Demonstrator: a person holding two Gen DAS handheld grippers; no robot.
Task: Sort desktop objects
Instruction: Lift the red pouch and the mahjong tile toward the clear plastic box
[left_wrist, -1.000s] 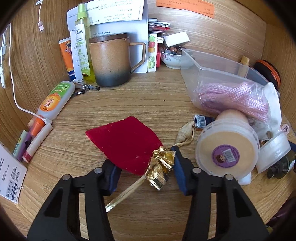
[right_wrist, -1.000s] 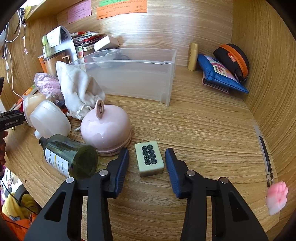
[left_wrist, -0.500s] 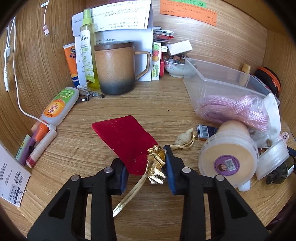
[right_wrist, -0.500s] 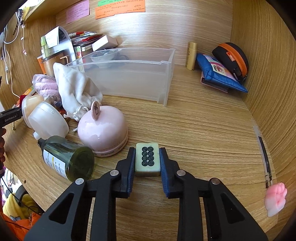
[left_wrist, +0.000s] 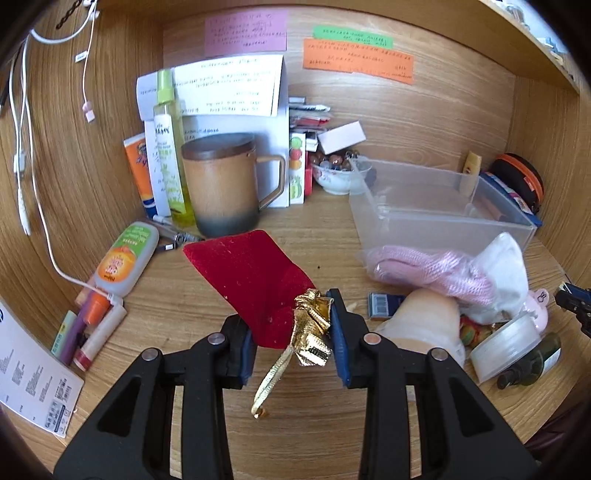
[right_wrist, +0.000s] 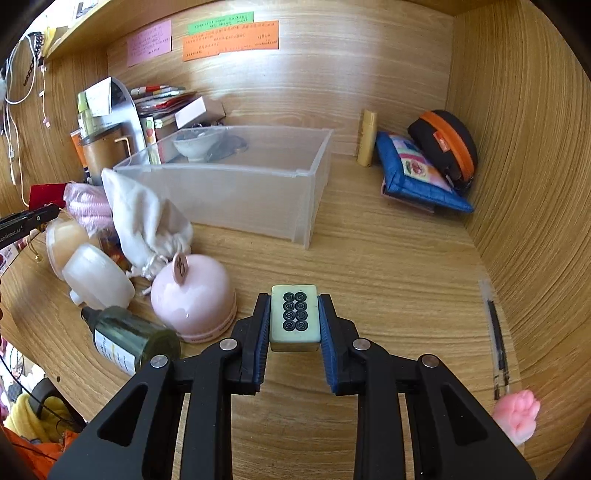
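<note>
We grip the red pouch (left_wrist: 255, 280) in our left gripper (left_wrist: 291, 339); our right gripper (right_wrist: 294, 321) clamps a mahjong tile (right_wrist: 294, 314) marked with eight circles.

Home desk nook, sticky notes (left_wrist: 357, 60), mug (left_wrist: 225, 188)

Bright, even daylight; sharp centre, fisheye bending and dark vignetted corners.

Your left fingers (left_wrist: 340, 332), blue-padded, pinch a red velvet pouch (left_wrist: 255, 273) with a gold bow (left_wrist: 312, 341). Your right hold a pale green mahjong tile (right_wrist: 294, 317) patterned with eight black circles.
</note>
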